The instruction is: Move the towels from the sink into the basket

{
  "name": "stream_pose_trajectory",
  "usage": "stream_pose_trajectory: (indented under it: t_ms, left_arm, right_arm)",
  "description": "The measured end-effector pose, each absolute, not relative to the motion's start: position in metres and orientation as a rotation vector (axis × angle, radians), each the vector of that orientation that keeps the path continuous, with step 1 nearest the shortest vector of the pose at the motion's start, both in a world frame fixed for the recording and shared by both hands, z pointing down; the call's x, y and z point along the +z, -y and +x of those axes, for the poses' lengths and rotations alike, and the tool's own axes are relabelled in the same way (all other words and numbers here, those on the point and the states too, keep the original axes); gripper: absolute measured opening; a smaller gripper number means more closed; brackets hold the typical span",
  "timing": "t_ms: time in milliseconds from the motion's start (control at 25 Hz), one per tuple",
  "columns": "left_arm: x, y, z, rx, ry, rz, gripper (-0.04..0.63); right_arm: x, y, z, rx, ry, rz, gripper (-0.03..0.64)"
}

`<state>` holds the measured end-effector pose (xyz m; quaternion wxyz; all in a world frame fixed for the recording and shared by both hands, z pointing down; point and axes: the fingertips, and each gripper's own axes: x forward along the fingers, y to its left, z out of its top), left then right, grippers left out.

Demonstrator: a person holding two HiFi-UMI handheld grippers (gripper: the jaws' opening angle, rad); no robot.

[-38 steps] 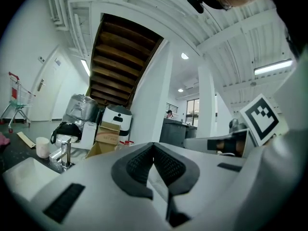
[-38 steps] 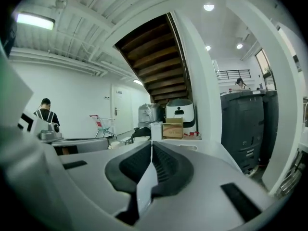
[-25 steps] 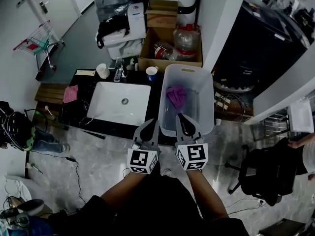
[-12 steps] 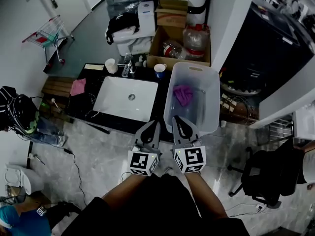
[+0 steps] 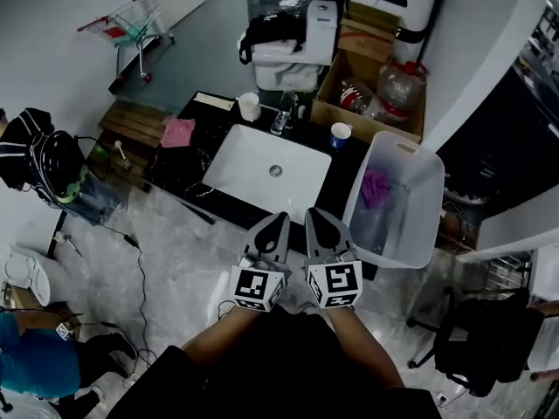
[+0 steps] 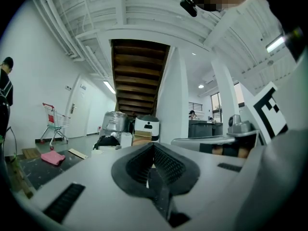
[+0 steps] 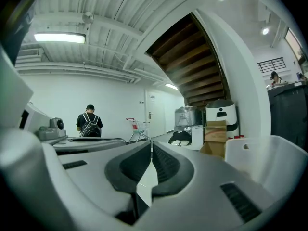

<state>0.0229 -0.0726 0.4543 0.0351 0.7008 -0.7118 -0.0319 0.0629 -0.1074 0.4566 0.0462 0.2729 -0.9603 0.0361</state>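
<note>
The left tongs (image 5: 281, 218) and right tongs (image 5: 312, 213) are fully closed and empty, side by side before the white rectangular sink (image 5: 253, 168). The crumpled purple towel (image 5: 376, 188) lies inside the translucent white plastic basket (image 5: 415, 234), right of the sink. A pink towel (image 5: 178, 132) lies on the black tabletop (image 5: 349, 177), left of the sink.

White paper cup (image 5: 250, 106) at far-left corner of black bench (image 5: 345, 175). Blue cup (image 5: 341, 134) on far edge, right of chrome faucet (image 5: 281, 120). Open cardboard box (image 5: 367, 122) holding clear plastic bottles (image 5: 397, 85) behind bench. Wire shopping cart with red handle (image 5: 131, 23) on floor, far left. Black office chair (image 5: 485, 339) lower right.
</note>
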Motion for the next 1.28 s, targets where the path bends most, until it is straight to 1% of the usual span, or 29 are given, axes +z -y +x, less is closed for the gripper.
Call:
stream_pose_trajectory:
  t_ms: [680, 920, 1280]
  left_arm:
    - [0.465, -0.007, -0.243, -0.181, 2.363, 1.898, 0.003]
    - [0.468, -0.034, -0.306, -0.188, 2.417, 1.850, 0.003]
    - [0.489, -0.054, -0.359, -0.250, 2.460, 1.723, 0.003]
  right_arm:
    - [0.461, 0.033, -0.220, 0.052, 2.945, 0.516, 0.025]
    - [0.477, 0.012, -0.276, 0.056, 2.921, 0.466, 0.025]
    - [0.492, 0.005, -0.325, 0.038, 2.888, 0.388, 0.025]
